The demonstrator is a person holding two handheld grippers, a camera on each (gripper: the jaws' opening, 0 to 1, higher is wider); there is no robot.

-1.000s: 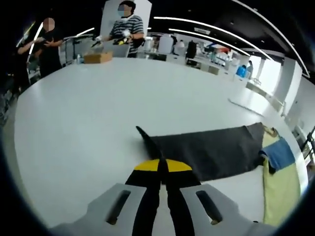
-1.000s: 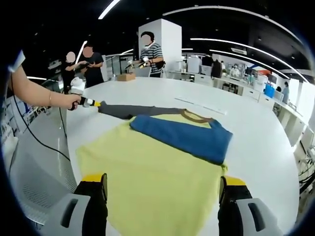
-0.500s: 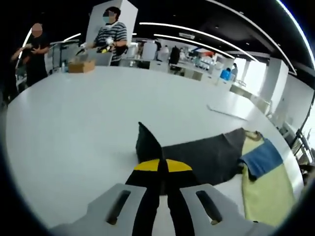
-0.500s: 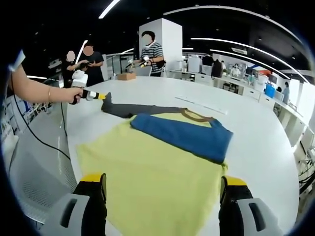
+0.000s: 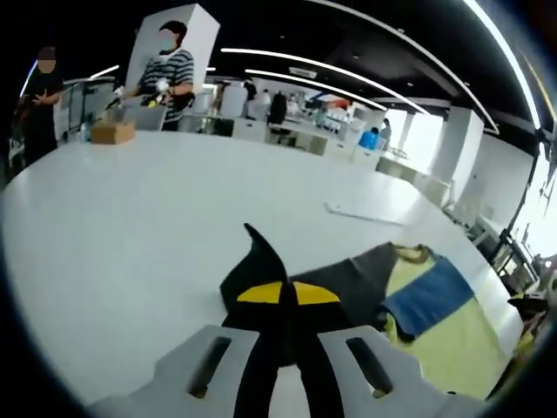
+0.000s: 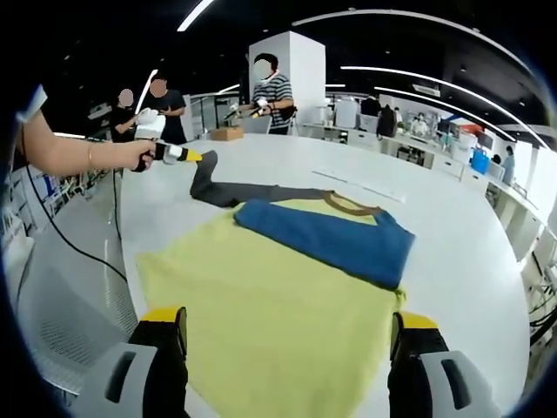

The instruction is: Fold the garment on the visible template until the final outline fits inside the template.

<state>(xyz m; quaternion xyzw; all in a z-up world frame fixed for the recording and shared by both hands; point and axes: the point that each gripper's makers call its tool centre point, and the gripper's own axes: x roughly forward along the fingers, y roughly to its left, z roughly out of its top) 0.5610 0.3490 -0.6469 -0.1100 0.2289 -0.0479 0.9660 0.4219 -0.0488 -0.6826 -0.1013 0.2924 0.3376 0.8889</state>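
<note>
Lifted higher, left tool (image 6: pixel 198 157) pinches the limp grey sleeve (image 6: pixel 252 192).

I'm seeing open-plan lab or office hall: long ceiling light strips (image 6: pixel 409 74) glowing, big white round table (image 5: pixel 130 218), white pillar (image 6: pixel 300 74), desk rows (image 6: pixel 409 131), people standing working behind.

Beyond the wide white counter (image 6: pixel 487 252) stand a white square pillar (image 6: pixel 300 74), rows of desks (image 6: pixel 418 144) and bright windows (image 5: pixel 426 139), under a dark ceiling crossed by curved light strips (image 6: pixel 409 74).
</note>
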